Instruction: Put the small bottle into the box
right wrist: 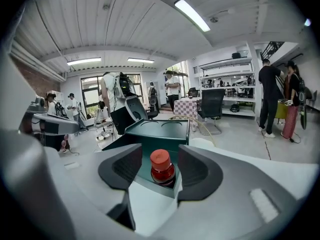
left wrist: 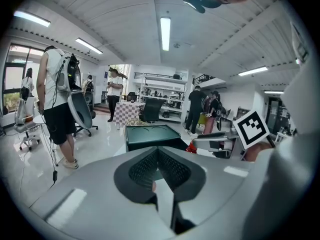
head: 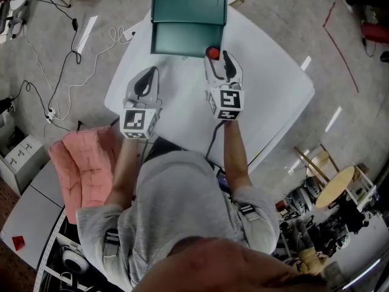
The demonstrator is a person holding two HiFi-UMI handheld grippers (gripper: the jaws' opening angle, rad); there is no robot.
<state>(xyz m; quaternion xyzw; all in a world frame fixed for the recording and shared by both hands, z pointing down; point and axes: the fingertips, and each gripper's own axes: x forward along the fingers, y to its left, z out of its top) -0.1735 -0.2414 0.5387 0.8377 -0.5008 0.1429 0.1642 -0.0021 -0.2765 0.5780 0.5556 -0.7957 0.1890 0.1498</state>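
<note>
A: Where is the small bottle with the red cap and dark red contents (right wrist: 162,169)?

B: It stands upright in the dark green plastic box (head: 176,38), which lies with its lid open at the far side of the white counter (head: 273,78). The bottle looks to be just inside the near wall, at the corner nearest the right hand.

A: Are the right tongs (head: 221,62) gripping it?

B: No. The right gripper view shows the jaws spread wide, one dark pad on either side of the bottle with a gap on both sides. The left tongs (left wrist: 158,156) are closed with nothing in them, hovering over the counter well apart from the bottle.

A: So what could go wrong?

B: My worry is the withdrawal. The bottle sits between the pads, so pulling back at a slant could make a pad clip the cap.

A: Would it tip?

B: I'd judge so. It is narrow for its height and close to a low wall, so a knock toward the person could roll it out over the rim onto the counter. A straight retreat along the jaw line, or a lift first, should avoid that.
</note>
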